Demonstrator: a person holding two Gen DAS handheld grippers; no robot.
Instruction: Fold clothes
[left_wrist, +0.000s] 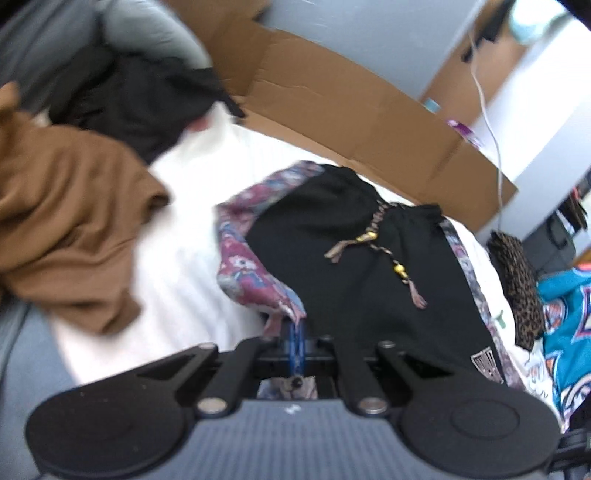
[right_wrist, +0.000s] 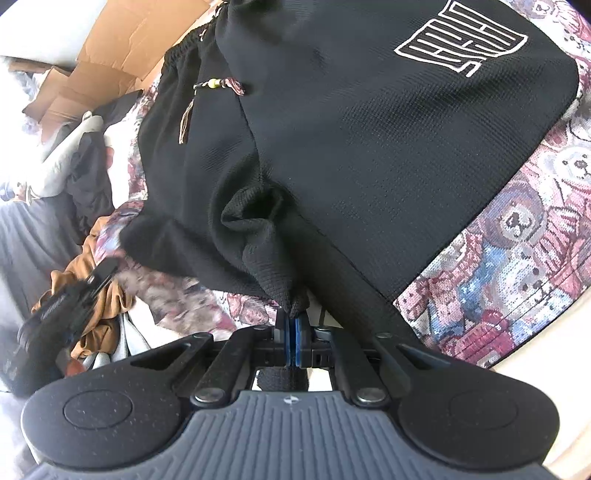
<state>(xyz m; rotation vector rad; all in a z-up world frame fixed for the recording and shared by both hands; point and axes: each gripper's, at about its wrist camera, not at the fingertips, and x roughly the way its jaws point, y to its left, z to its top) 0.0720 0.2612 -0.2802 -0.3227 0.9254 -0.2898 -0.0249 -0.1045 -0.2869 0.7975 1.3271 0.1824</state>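
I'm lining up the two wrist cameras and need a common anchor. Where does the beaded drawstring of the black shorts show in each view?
Left wrist view: the beaded drawstring hangs just right of centre, down the front of the black shorts.
Right wrist view: the drawstring is upper left, near the gathered waistband.
Shared landmark: the white outlined logo on the shorts, lower right in the left view, top right in the right view.
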